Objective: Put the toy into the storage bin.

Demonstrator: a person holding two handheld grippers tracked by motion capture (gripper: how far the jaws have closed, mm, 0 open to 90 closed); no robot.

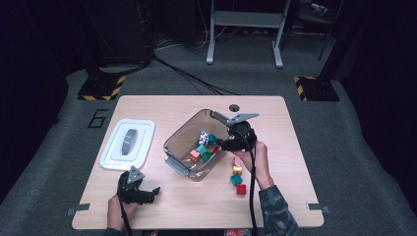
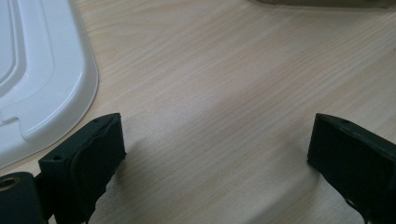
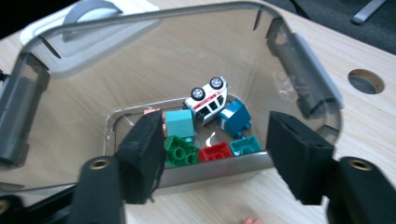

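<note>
Right gripper (image 1: 222, 144) open at the bin (image 1: 179, 135) rim, left gripper (image 1: 153, 191) idle

Right jaws stand apart over the near wall of the clear bin, nothing between them, the pads clear of the bricks below. Down inside lie a red brick (image 3: 214, 151), a green brick (image 3: 180, 150), teal bricks (image 3: 237, 118) and a toy car (image 3: 208, 99) tipped on its side. On the table (image 1: 275, 123) just beside the bin by the right hand: more bricks (image 1: 237, 178), loose. Left gripper rests low over bare wood near the front edge, jaws wide and empty, the white lid (image 2: 44, 70) just beside its left jaw
</note>
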